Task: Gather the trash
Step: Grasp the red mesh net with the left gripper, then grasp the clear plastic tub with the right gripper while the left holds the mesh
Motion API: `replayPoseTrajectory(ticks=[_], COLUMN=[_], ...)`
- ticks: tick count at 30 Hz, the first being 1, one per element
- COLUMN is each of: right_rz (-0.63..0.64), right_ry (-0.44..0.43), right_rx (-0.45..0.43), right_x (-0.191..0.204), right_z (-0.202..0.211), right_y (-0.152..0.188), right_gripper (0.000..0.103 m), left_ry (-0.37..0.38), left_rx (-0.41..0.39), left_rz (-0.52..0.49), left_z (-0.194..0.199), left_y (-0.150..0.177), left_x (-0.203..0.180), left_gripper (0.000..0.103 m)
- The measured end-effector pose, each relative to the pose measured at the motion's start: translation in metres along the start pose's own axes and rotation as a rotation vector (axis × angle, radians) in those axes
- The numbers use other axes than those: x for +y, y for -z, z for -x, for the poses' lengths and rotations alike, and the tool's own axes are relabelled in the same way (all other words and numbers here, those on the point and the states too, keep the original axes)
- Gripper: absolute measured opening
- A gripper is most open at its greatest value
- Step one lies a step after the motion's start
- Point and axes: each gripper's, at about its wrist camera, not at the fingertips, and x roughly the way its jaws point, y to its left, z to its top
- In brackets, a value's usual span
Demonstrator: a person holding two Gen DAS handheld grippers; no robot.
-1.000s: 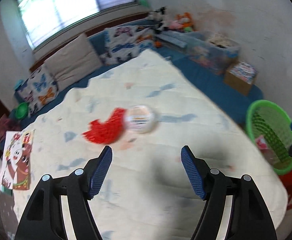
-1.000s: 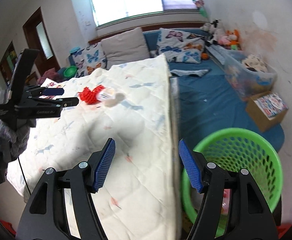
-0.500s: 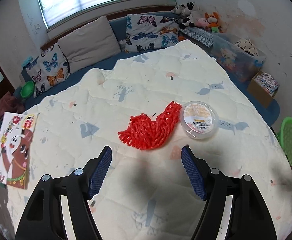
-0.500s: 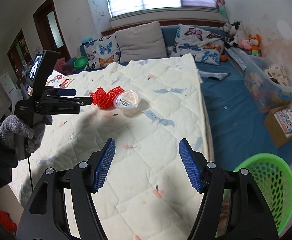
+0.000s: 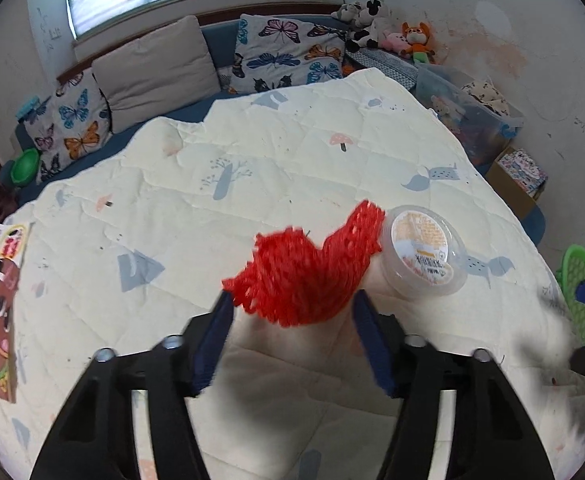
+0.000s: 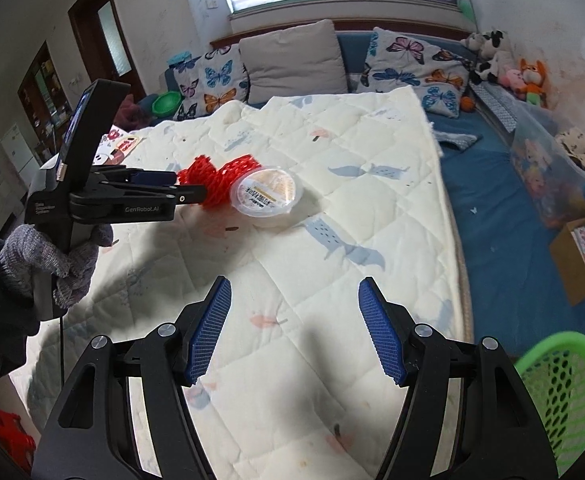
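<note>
Left wrist view: left tool [image 5: 292, 316], jaws spread, flanks the red foam mesh sleeve [image 5: 304, 268]. Sleeve's long axis runs toward the round clear plastic tub [image 5: 426, 256]. Right tool [image 6: 294, 328]: spread, empty.

The red foam net [image 5: 304, 272] is motion-blurred in the left wrist view, and its near edge hides the fingertips [image 5: 222, 308] of the left tool [image 5: 292, 312]; contact cannot be confirmed. In the right wrist view that tool's arm covers the net's near side. Lid print on the plastic tub [image 5: 426, 254] beside the net is illegible. The green basket [image 6: 564, 384] is cut by the frame edge.
</note>
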Motion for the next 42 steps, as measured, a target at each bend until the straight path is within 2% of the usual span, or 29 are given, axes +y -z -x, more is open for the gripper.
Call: replayPoseTrajectory(ticks=[1,2,6,10,11,17,20,24,25,27,29,32,33,35,38,40,42], right_rz=[0.005,0.01,0.025,0.041,0.042,0.042,0.048,0.055,0.055,0.055,0.054,0.063,0.065,0.071,0.075,0.067,0.062], right_ry=[-0.002,-0.007,-0.015,-0.023,-0.024,-0.026,-0.022,-0.021,-0.021,-0.029,-0.036,-0.035,-0.035,-0.028,-0.028,-0.032,-0.032], right_rx=[0.003,0.008,0.025,0.027,0.025,0.036,0.043,0.048,0.047,0.047,0.046,0.045,0.048,0.049,0.04,0.035,0.034], right_x=[0.001,0.003,0.01,0.018,0.02,0.022,0.024,0.023,0.023,0.023,0.023,0.025,0.025,0.025,0.025,0.023,0.02], right_z=[-0.004,-0.009,-0.027,-0.046,-0.05,-0.077,-0.086,-0.098,-0.1,-0.104,-0.107,-0.112,-0.114,-0.116,-0.112,-0.107,-0.102], right_y=[-0.001,-0.003,-0.01,-0.021,-0.024,-0.037,-0.042,-0.049,-0.051,-0.054,-0.057,-0.059,-0.059,-0.058,-0.056,-0.053,-0.051], right_gripper=[0.067,0.067,0.067,0.07,0.072,0.072,0.077,0.077,0.077,0.077,0.077,0.077,0.073,0.067,0.066,0.066,0.066], left_ry=[0.007,0.018,0.036,0.033,0.04,0.037,0.076,0.095,0.106,0.097,0.092,0.096,0.093,0.088,0.09,0.085,0.078], left_rx=[0.0,-0.003,-0.023,-0.04,-0.044,-0.043,-0.033,-0.032,-0.032,-0.045,-0.064,-0.072,-0.072,-0.079,-0.077,-0.081,-0.081], left_rz=[-0.002,-0.003,0.0,-0.002,-0.003,0.006,0.027,0.033,0.036,0.032,0.028,0.017,0.012,0.003,0.0,-0.003,-0.006], left_z=[-0.001,-0.001,0.003,0.01,0.012,0.016,0.018,0.021,0.022,0.024,0.026,0.028,0.028,0.028,0.026,0.023,0.019], left_y=[0.001,0.003,0.007,0.01,0.011,0.016,0.018,0.016,0.015,0.013,0.011,0.009,0.008,0.008,0.006,0.003,0.0], left_x=[0.001,0.002,0.006,0.009,0.011,0.022,0.029,0.034,0.035,0.035,0.034,0.033,0.032,0.03,0.029,0.029,0.028], left_gripper=[0.044,0.033,0.02,0.014,0.0,0.0,0.0,0.001,0.004,0.031,0.046,0.051,0.057,0.061,0.07,0.071,0.077])
